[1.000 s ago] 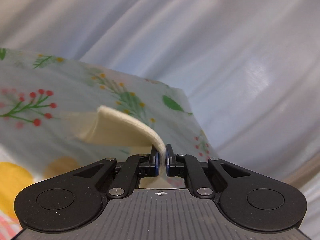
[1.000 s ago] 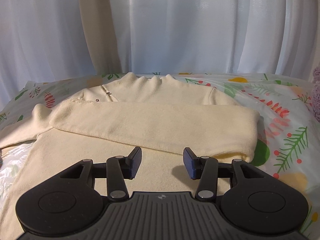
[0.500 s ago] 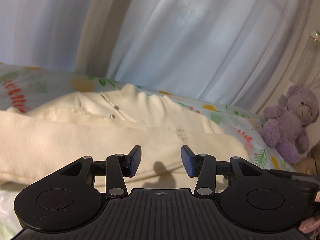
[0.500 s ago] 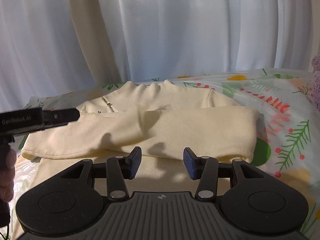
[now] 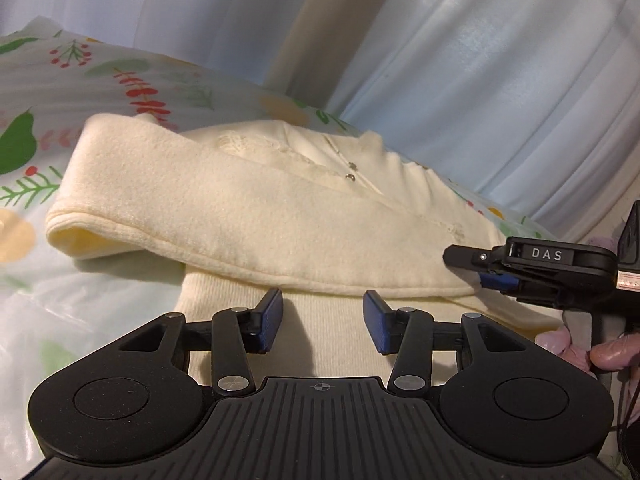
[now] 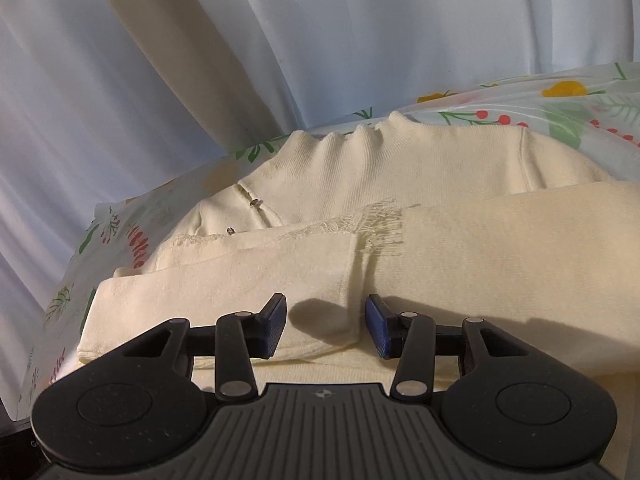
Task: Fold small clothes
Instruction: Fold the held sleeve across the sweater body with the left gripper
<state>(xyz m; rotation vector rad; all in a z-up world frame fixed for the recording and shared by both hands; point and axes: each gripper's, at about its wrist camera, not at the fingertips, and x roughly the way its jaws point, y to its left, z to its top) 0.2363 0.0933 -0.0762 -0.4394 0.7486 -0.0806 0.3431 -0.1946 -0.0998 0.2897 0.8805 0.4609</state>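
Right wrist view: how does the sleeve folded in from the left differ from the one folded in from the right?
The left-side sleeve lies on top; the right-side sleeve runs beneath it. The left-side sleeve's cuff end shows mid-frame; the right-side sleeve's end is hidden, and it runs out of frame. Both are cream and folded across the sweater.

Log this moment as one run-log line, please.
sweater: sleeves folded across | left gripper: open, empty | right gripper: closing, nothing pinched

Soft daylight is glowing through the curtain (image 6: 360, 20) — both tools are casting dark shadows on the sweater (image 6: 500, 264), and fisheye edges are bending.
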